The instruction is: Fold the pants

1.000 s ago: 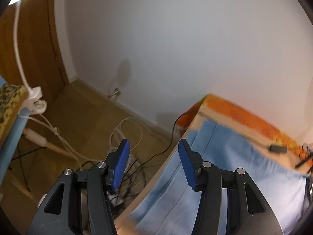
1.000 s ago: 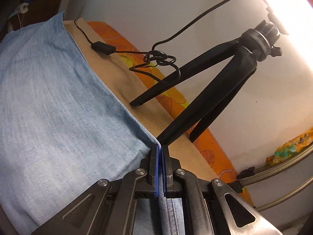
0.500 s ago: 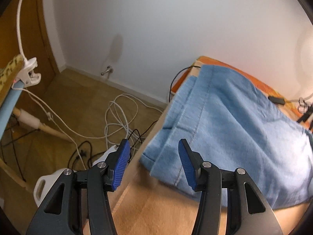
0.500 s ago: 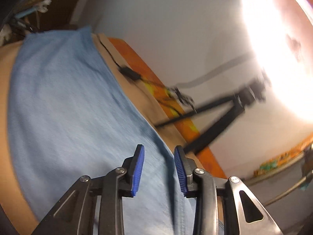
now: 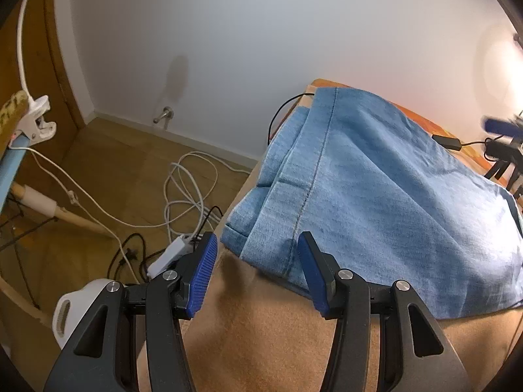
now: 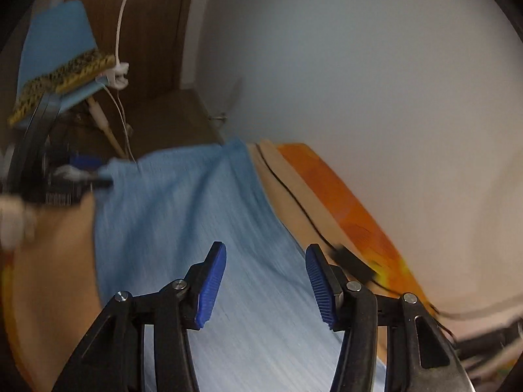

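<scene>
Light blue denim pants (image 5: 376, 176) lie folded flat on the tan cloth-covered bench (image 5: 278, 336), hem ends stacked at the bench's left edge, a stitched seam running down the top layer.

Left claw (image 5: 255, 261): black frame, ribbed blue pads, jaws parted, nothing between them. It hangs over bare tan cloth just short of the nearest hem corner; pads are clear of the denim.

Right claw (image 6: 265, 271): jaws have just been opening and stand released, nothing gripped. It is above the denim (image 6: 202, 228), not touching it; the view is motion-blurred.

Beyond the pants, along the bench's far edge: an orange patterned cloth strip (image 6: 346, 209) and a thin black cable with a small black box (image 5: 447, 141) on it. Black tripod legs (image 5: 503, 166) stand at the far right.

Off the bench's left side, on the wooden floor: coiled white cable (image 5: 193, 192) and a white power strip (image 5: 170, 254). White wall behind.
</scene>
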### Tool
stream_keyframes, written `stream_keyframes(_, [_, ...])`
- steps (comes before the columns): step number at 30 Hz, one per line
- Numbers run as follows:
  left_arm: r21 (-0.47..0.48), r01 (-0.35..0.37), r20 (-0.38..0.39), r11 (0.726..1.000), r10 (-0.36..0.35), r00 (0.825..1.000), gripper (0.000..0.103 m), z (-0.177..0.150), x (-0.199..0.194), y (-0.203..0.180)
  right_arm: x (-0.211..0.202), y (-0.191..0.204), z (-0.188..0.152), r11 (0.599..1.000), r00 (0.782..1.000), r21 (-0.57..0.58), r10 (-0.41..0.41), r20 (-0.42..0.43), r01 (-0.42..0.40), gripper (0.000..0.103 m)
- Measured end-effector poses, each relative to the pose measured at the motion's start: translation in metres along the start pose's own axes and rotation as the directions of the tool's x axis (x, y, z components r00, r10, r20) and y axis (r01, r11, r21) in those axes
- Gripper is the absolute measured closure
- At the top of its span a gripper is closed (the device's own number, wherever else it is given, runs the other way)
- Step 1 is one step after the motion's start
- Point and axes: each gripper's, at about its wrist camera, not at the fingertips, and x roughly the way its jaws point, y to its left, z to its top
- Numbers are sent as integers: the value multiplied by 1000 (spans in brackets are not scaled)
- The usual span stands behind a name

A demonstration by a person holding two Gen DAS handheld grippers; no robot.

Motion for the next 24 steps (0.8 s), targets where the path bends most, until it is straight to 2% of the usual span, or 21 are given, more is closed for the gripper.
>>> stream_keyframes(5, [0, 21, 0, 1000, -21, 1000, 53, -2, 3, -2, 46, 9, 47, 995, 997, 59, 76, -1, -75, 42])
stream_keyframes(9, [-4, 23, 15, 1000, -23, 1000, 54, -4, 5, -1, 81, 16, 72, 994, 996, 72, 87, -29, -85, 42])
stream_keyframes(13, [-62, 63, 26, 996, -62, 998, 55, -5, 4, 10, 118, 9, 92, 978, 988, 159, 142, -53, -132, 39])
stream_keyframes(14, [-67, 67, 35, 995, -65, 997, 60, -5, 3, 12, 126, 8, 96, 975, 987, 173, 151, -55, -139, 39])
stream_keyframes(16, [-62, 73, 43, 995, -71, 997, 65, -6, 3, 10, 142, 7, 102, 967, 983, 200, 173, -66, -156, 38])
stream_keyframes(18, [-47, 83, 53, 995, -80, 995, 76, -8, 1, 7, 159, 7, 106, 958, 977, 232, 192, -91, -167, 38])
stream_keyframes(20, [-42, 89, 76, 995, -86, 993, 80, -10, -3, 4, 175, 10, 108, 949, 971, 261, 214, -111, -179, 39])
stream_keyframes(22, [-47, 106, 100, 993, -101, 990, 87, -9, -7, 6, 179, 9, 107, 949, 973, 269, 201, -115, -165, 53])
stream_keyframes(23, [-50, 111, 111, 993, -105, 988, 92, -9, -9, 7, 180, 10, 107, 946, 972, 276, 206, -113, -169, 67])
stream_keyframes(24, [-48, 116, 117, 992, -110, 987, 95, -9, -10, 8, 178, 8, 107, 943, 970, 279, 217, -110, -180, 71])
